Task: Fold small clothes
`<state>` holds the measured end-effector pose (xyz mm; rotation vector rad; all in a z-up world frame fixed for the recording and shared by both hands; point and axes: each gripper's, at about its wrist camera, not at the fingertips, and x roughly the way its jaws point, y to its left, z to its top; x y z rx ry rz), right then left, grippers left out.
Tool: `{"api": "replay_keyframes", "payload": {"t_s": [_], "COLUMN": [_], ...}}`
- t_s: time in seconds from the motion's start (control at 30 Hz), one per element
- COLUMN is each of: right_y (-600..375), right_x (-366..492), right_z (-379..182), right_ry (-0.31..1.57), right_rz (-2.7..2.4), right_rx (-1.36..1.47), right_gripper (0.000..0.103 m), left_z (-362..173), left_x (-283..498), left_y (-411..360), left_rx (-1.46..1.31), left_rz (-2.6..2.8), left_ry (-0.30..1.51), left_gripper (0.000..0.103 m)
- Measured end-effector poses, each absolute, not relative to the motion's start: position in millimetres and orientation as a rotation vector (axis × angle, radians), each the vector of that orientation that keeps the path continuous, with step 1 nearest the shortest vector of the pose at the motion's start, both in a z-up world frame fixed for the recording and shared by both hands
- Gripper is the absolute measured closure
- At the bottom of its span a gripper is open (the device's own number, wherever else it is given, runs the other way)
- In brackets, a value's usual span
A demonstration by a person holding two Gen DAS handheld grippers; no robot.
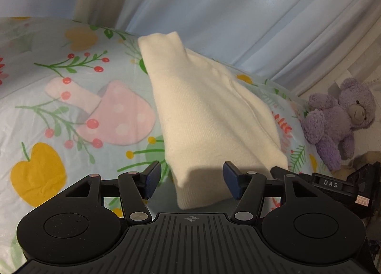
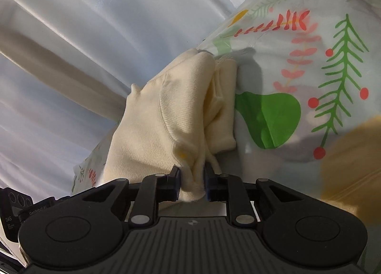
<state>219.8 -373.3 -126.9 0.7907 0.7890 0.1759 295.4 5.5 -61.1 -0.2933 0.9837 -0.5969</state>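
A cream knit garment (image 1: 209,117) lies folded into a long strip on the floral sheet (image 1: 47,112). My left gripper (image 1: 191,182) is open, its blue pads on either side of the garment's near end without pinching it. In the right wrist view, my right gripper (image 2: 192,182) is shut on a bunched edge of the same cream garment (image 2: 166,117), which is lifted and hangs in folds ahead of the fingers. The right gripper's body (image 1: 333,186) shows at the right edge of the left wrist view.
A purple teddy bear (image 1: 338,119) sits at the right edge of the bed. Pale curtains (image 1: 238,12) hang behind the bed. The sheet (image 2: 309,83) carries prints of mushrooms, leaves and berries.
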Motion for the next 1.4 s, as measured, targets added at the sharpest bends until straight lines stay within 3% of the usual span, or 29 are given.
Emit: {"api": "replay_keyframes", "payload": {"t_s": [0.03, 0.07, 0.1, 0.13, 0.2, 0.27, 0.43, 0.6, 0.7, 0.9, 1.17, 1.4], "right_y": [-373.5, -373.6, -374.8, -377.0, -383.2, -391.2, -399.7, -401.9, -398.7, -398.8, -405.4, -404.5], "right_x": [219.6, 219.6, 219.6, 220.3, 225.7, 234.5, 269.5, 293.4, 300.7, 306.6, 315.5, 323.3], "right_z": [-120.6, -114.8, -107.9, -103.1, -99.9, -101.3, -114.9, -128.1, -128.4, -128.6, -130.8, -131.4], "right_ry": [0.783, 0.775, 0.764, 0.749, 0.751, 0.761, 0.786, 0.800, 0.795, 0.797, 0.796, 0.806], "right_rz": [0.172, 0.159, 0.139, 0.126, 0.115, 0.115, 0.146, 0.182, 0.208, 0.232, 0.225, 0.263], "right_rx": [0.764, 0.728, 0.677, 0.643, 0.628, 0.668, 0.679, 0.712, 0.687, 0.700, 0.712, 0.713], "right_gripper": [0.076, 0.067, 0.051, 0.044, 0.037, 0.032, 0.028, 0.026, 0.026, 0.026, 0.026, 0.020], "left_z": [-60.5, -59.7, -58.4, -57.5, -58.1, -60.9, -78.2, -91.3, -90.1, -86.9, -88.0, -92.1], "left_x": [296.9, 298.1, 300.7, 303.1, 310.9, 321.6, 350.1, 364.8, 367.8, 370.1, 375.3, 381.5], "left_y": [4.5, 3.7, 2.7, 1.4, -2.4, -7.3, -16.3, -19.9, -25.1, -33.8, -34.9, -29.5], "left_rx": [-0.284, -0.277, -0.270, -0.268, -0.269, -0.279, -0.356, -0.428, -0.400, -0.345, -0.375, -0.456], "left_rz": [-0.599, -0.600, -0.594, -0.588, -0.590, -0.592, -0.614, -0.613, -0.604, -0.593, -0.619, -0.635], "left_ry": [0.980, 0.974, 0.964, 0.954, 0.946, 0.969, 1.041, 1.072, 1.063, 1.058, 1.056, 1.058], "left_gripper": [0.038, 0.033, 0.023, 0.019, 0.011, 0.011, 0.013, 0.025, 0.027, 0.026, 0.016, 0.013]}}
